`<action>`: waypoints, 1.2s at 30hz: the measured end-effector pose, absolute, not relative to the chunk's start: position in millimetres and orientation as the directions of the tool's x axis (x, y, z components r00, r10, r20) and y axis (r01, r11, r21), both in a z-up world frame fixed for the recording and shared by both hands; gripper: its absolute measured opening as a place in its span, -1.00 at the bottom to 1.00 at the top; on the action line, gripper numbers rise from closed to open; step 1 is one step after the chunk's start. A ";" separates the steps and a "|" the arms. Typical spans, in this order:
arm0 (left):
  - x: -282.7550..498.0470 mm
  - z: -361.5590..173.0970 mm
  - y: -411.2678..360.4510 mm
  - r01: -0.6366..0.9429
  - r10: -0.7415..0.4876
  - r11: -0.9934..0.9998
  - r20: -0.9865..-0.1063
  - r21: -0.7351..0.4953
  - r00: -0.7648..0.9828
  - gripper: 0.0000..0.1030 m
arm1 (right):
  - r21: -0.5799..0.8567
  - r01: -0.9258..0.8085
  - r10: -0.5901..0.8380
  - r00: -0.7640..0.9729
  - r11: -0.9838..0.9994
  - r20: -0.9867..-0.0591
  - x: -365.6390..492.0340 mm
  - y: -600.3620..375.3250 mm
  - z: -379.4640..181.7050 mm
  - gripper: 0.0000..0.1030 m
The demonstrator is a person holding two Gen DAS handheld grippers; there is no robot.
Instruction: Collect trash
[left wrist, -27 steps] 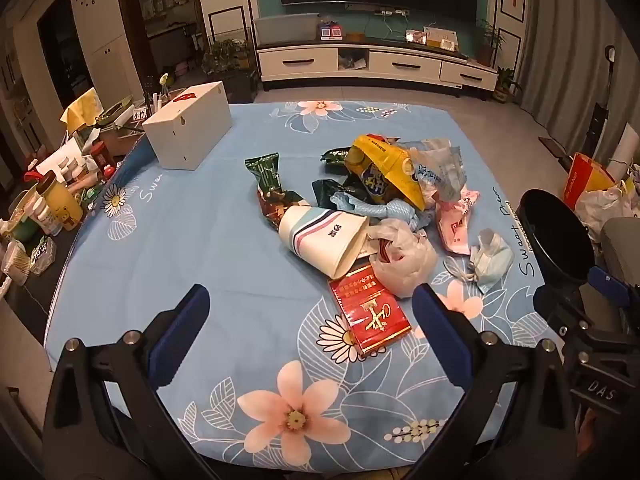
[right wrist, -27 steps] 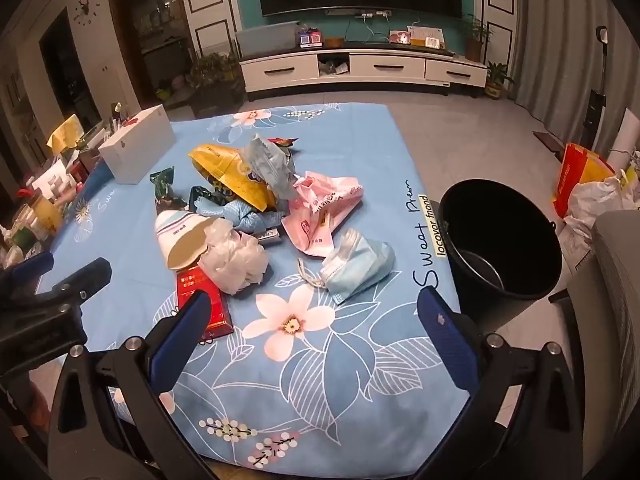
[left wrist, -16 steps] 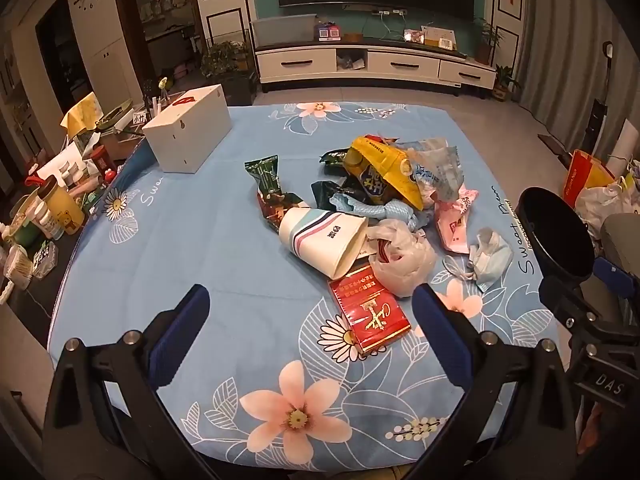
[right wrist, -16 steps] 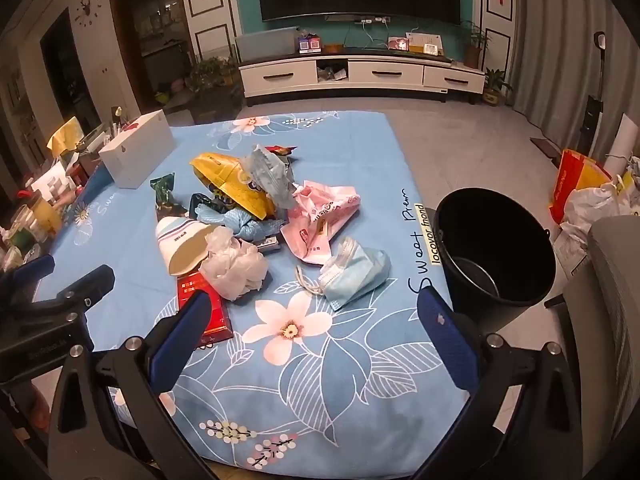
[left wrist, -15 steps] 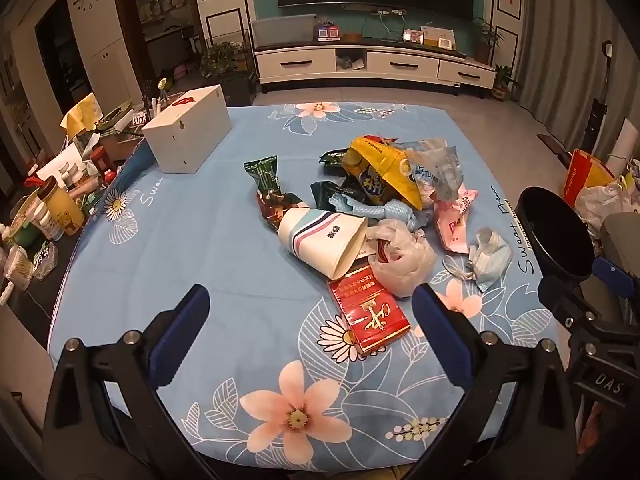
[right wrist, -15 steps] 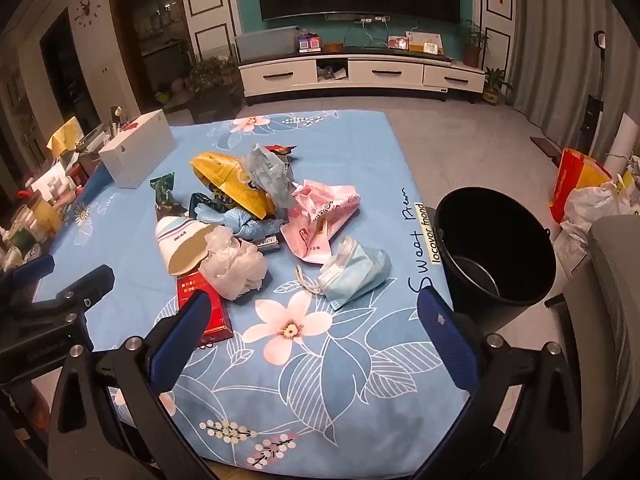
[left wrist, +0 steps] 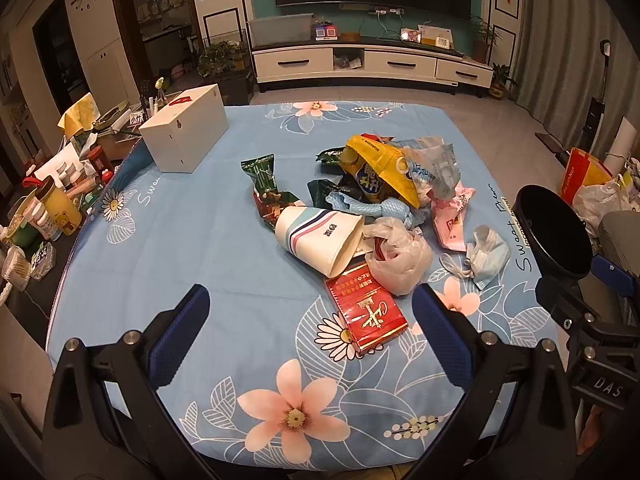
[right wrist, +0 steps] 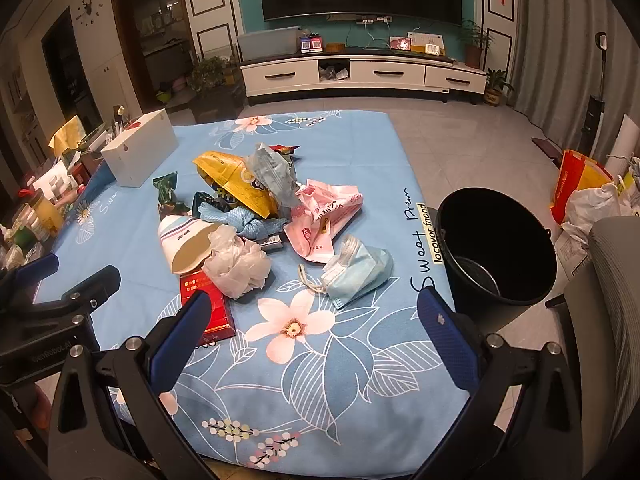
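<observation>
A heap of trash lies mid-table on a blue flowered cloth (left wrist: 168,240): a tipped paper cup (left wrist: 320,238), a red packet (left wrist: 366,312), a crumpled white plastic bag (left wrist: 398,256), a yellow snack bag (left wrist: 380,170), a pink wrapper (right wrist: 324,216) and a blue face mask (right wrist: 356,270). A black bucket (right wrist: 496,244) stands on the floor off the table's right edge. My left gripper (left wrist: 312,320) hangs open over the near edge, short of the red packet. My right gripper (right wrist: 312,320) is open too, nearer than the mask. Nothing sits between either pair of fingers.
A white box (left wrist: 186,138) stands at the far left of the table. Bottles and jars (left wrist: 52,208) crowd a side surface on the left. Bags (right wrist: 588,196) lie on the floor at the right, beyond a grey chair (right wrist: 612,280). A TV cabinet (right wrist: 364,72) lines the far wall.
Both views have shifted only slightly: the right wrist view drew back a little from the table. Nothing on the table has moved and both grippers stay open.
</observation>
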State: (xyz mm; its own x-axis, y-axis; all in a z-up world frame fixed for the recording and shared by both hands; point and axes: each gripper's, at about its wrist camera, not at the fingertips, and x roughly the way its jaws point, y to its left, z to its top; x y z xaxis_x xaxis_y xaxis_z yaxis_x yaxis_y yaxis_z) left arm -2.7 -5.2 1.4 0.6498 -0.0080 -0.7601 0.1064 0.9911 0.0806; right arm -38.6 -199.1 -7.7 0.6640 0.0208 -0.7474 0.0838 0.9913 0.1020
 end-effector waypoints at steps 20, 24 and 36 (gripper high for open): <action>-3.6 0.1 -6.3 0.112 -0.018 0.991 -0.760 0.073 0.650 0.95 | 0.108 0.082 0.026 0.665 0.991 -0.746 -39.5 -199.1 -6.8 0.95; -3.7 0.1 -6.3 0.114 -0.021 0.991 -0.760 0.070 0.649 0.95 | 0.109 0.084 0.026 0.666 0.991 -0.746 -39.6 -199.0 -6.0 0.95; -4.4 0.3 -7.0 0.114 -0.023 0.991 -0.760 0.067 0.649 0.95 | 0.112 0.083 0.028 0.670 0.990 -0.742 -40.6 -198.5 -3.1 0.95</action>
State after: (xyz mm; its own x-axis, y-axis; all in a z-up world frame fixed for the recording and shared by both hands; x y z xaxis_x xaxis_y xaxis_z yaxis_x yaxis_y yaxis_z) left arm -4.4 -7.0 0.3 0.6491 -0.0234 -0.7604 0.1138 0.9913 0.0666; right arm -40.6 -198.5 -3.1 0.6698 0.0276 -0.7420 0.0830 0.9903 0.1118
